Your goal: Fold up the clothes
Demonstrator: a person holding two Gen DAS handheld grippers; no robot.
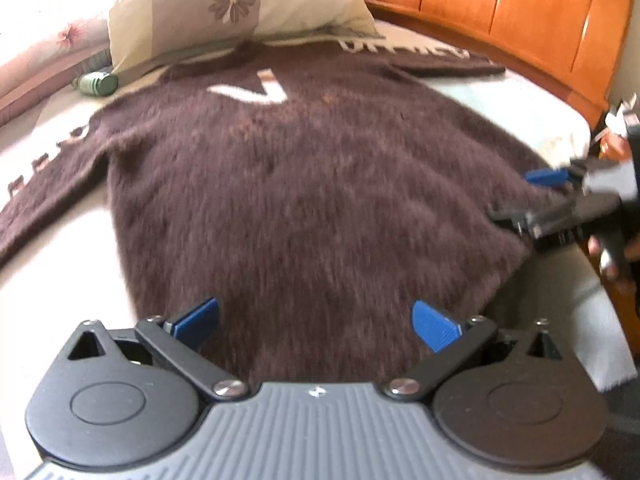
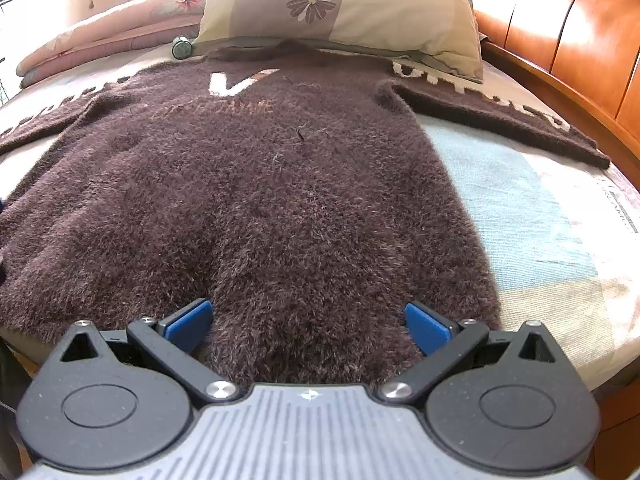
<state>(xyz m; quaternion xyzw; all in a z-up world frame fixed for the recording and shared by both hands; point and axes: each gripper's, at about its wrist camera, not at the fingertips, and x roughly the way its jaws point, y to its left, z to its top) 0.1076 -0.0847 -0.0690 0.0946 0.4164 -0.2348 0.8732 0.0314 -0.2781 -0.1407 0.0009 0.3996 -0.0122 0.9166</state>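
bed (image 2: 532,216) with pale sheet, wooden headboard (image 2: 568,40). brown fuzzy sweater (image 2: 280,200) spread flat, sleeves out. floral pillow (image 2: 360,12) at collar, green bottle (image 2: 182,46) beside, maybe a folded quilt (image 2: 100,44).

The left gripper (image 1: 316,326) is spread wide, its two blue fingers (image 1: 198,322) angled outward with a broad gap between them — nothing held. The right gripper (image 2: 310,326) stands the same way, blue fingers (image 2: 426,326) well apart and clear of any grasp. From the left wrist view the right gripper (image 1: 532,196) also shows off to the right side, blurred, one blue fingertip (image 1: 546,178) pointing inward; behind it, part of the person's right hand (image 1: 612,252) wraps the handle — fingers curled round it
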